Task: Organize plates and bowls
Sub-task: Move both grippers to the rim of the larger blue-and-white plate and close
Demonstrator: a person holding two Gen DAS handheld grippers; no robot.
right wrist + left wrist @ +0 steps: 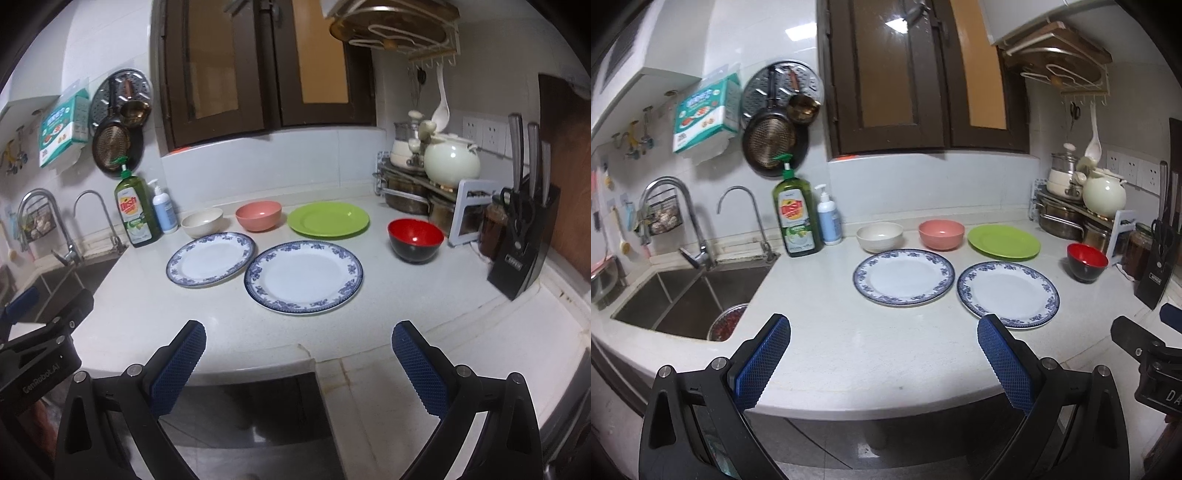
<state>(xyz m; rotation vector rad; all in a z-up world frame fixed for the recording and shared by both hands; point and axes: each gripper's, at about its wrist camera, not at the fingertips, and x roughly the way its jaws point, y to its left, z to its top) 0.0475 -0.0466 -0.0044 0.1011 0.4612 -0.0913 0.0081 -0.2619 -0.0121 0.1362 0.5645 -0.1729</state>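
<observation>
Two blue-rimmed white plates lie side by side on the white counter: the left plate [903, 276] [211, 257] and the right plate [1008, 293] [303, 276]. Behind them stand a cream bowl [880, 237] [202, 222], a pink bowl [941, 234] [258, 215] and a green plate [1003, 242] [328, 220]. A red-and-black bowl [1086, 261] [415, 234] sits to the right. My left gripper [884, 332] hangs open over the counter's front edge, empty. My right gripper [298, 338] is open too, short of the right plate.
A double sink [690, 295] with taps lies at the left, with a green dish-soap bottle [795, 221] and a pump bottle [828, 218] beside it. A pot rack [417, 184] and a knife block [524, 236] crowd the right corner. Pans hang on the wall.
</observation>
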